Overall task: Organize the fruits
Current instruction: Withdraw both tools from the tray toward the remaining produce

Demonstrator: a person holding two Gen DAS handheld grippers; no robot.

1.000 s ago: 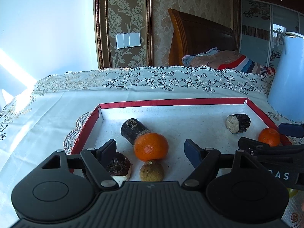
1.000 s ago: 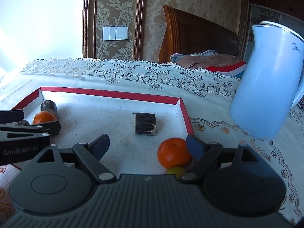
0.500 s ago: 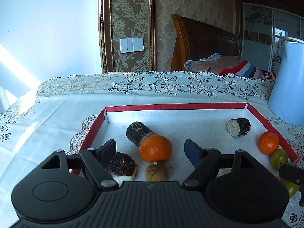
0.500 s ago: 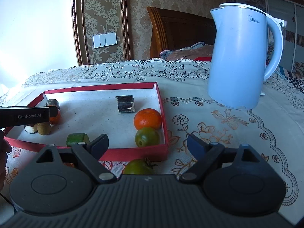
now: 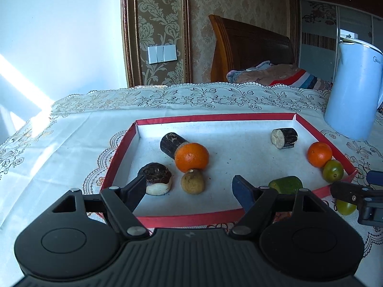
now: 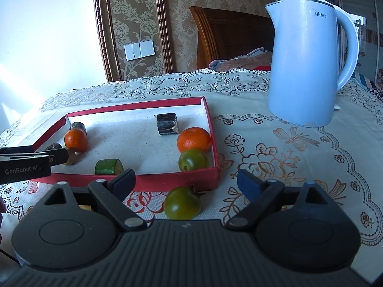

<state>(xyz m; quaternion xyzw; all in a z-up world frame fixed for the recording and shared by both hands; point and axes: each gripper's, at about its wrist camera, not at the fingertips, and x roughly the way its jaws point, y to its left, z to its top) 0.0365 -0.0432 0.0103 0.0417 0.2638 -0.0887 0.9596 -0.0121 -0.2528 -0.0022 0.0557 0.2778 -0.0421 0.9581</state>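
A red-rimmed tray (image 5: 182,217) (image 6: 167,179) holds two oranges (image 5: 191,156) (image 5: 319,154), dark cut pieces (image 5: 284,137), a brown round fruit (image 5: 192,184), a green chunk (image 5: 286,184) and a green tomato (image 6: 192,159). Another green tomato (image 6: 182,202) lies on the cloth outside the tray's near right corner. My left gripper (image 5: 190,187) is open and empty over the tray's front. My right gripper (image 6: 185,180) is open and empty, just behind the loose tomato; it also shows at the right in the left wrist view (image 5: 354,191).
A light blue kettle (image 6: 308,67) stands on the lace tablecloth (image 6: 287,148) right of the tray. A wooden bed headboard (image 5: 249,45) and a wall with switches (image 5: 162,53) are behind the table.
Both grippers have pulled back and up from the tray. The right one swung to the right and now faces the loose green tomato outside the tray.
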